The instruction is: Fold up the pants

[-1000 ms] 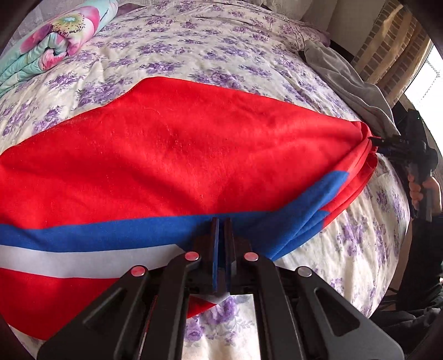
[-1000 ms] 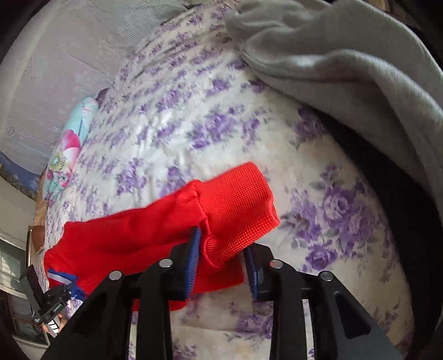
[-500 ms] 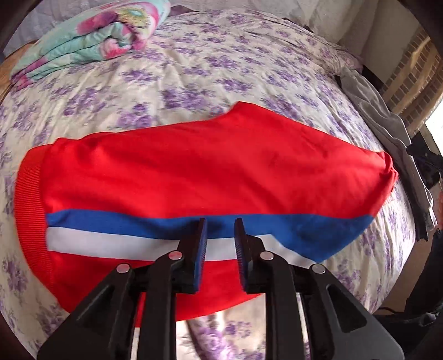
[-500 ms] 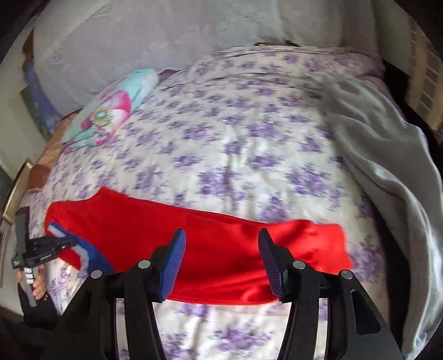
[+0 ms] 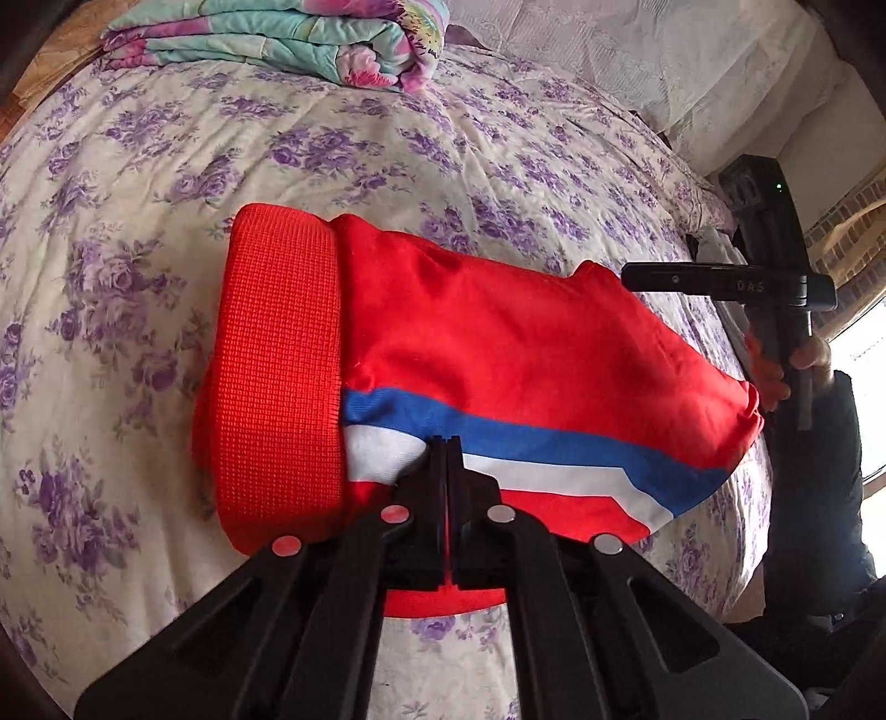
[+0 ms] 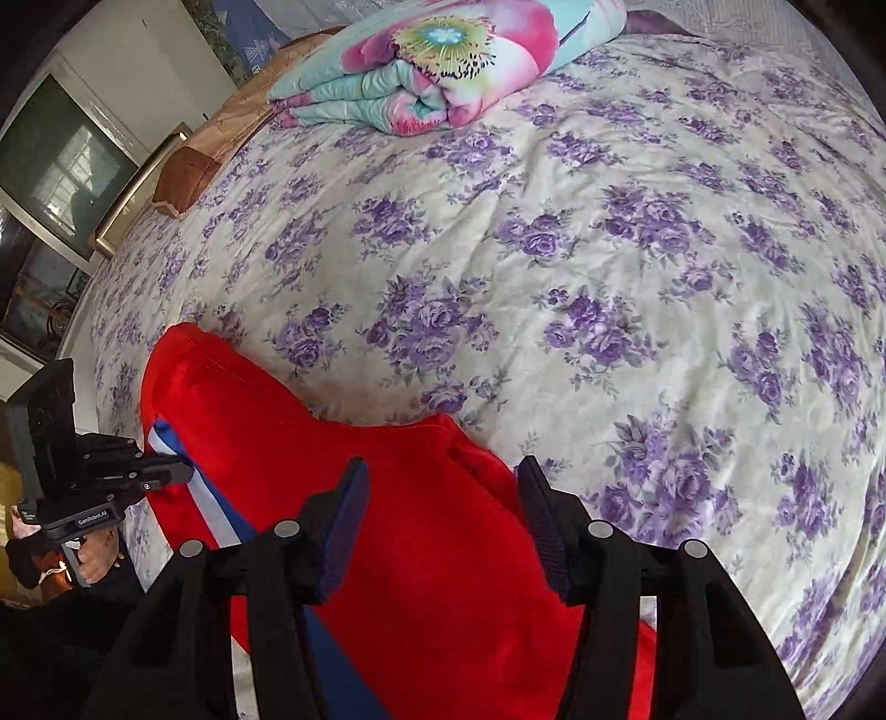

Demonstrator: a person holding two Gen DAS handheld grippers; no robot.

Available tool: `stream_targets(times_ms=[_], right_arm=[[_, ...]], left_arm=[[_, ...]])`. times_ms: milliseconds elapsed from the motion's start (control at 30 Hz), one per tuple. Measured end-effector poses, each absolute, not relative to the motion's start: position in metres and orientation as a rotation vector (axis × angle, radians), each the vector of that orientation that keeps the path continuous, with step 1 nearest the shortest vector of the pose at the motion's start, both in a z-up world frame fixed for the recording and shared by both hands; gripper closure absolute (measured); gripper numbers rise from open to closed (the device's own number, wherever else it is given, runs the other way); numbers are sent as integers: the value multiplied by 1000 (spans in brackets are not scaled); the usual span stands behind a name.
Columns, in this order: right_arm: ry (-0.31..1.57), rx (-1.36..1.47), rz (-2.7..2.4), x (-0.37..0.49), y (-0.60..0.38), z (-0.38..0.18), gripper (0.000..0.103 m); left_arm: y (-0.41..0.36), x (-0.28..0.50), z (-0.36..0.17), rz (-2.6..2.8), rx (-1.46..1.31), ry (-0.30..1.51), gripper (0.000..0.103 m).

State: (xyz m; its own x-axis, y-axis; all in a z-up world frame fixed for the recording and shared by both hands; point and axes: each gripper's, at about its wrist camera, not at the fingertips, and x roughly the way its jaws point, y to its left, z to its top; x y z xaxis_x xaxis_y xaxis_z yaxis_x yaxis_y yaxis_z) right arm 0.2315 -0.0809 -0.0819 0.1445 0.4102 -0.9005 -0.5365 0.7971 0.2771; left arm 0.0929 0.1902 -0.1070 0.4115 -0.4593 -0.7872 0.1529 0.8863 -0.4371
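The red pants (image 5: 498, 343) with a blue and white side stripe lie folded on the flowered bed. Their ribbed red waistband (image 5: 277, 376) is at the left in the left wrist view. My left gripper (image 5: 446, 443) is shut on the pants at the white stripe beside the waistband. My right gripper (image 6: 440, 487) is open and empty, hovering just above the other end of the pants (image 6: 432, 554). The right gripper also shows in the left wrist view (image 5: 631, 275), and the left gripper shows in the right wrist view (image 6: 185, 473).
The bed's purple-flowered sheet (image 6: 609, 249) spreads all around the pants. A folded teal and pink quilt (image 5: 288, 39) lies at the far side, also in the right wrist view (image 6: 443, 61). The bed edge and a brick wall (image 5: 847, 221) are at the right.
My left gripper moved along the stripe to the waistband end and shut on the pants. My right gripper has swung round over the pants, still open.
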Motion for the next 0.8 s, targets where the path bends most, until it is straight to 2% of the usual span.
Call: stream_targets(times_ms=[33,67,100,267,533,567,600,667,733,800], right_arm=[[1269,-115,700,231,-80,-85,56],[1286,-110,715,231,-78,-89,71],[1300,-103,731,228,-76,-92,95],[1231,-152,694,229,-55,-87,101],[1250,-199,641,252,-36,-117,99],[1255,-178,637,252,-39,-115,96],[1266,-155,619,252,-43,-112,84],[1254,-113,565,238,-64,-86,70],[1175,-105,535,215,-88,-52,69],[1099,-58,503,188,-125,-20,57]], left_arm=[[191,94,-107,-400,-322,1081,101],[191,94,-107,-403,-321,1079,101],[192,94,-107,-403,-320,1076,101],[200,93,-105,-317,-309,1044,101],[191,94,-106,-257,-222,1022,101],[190,94,-105,-254,-213,1022,101],[190,94,-104,-253,-205,1022,102],[188,91,-97,-243,-187,1021,102],[187,83,-84,-226,-161,1005,102],[184,73,-65,-227,-155,963,101]])
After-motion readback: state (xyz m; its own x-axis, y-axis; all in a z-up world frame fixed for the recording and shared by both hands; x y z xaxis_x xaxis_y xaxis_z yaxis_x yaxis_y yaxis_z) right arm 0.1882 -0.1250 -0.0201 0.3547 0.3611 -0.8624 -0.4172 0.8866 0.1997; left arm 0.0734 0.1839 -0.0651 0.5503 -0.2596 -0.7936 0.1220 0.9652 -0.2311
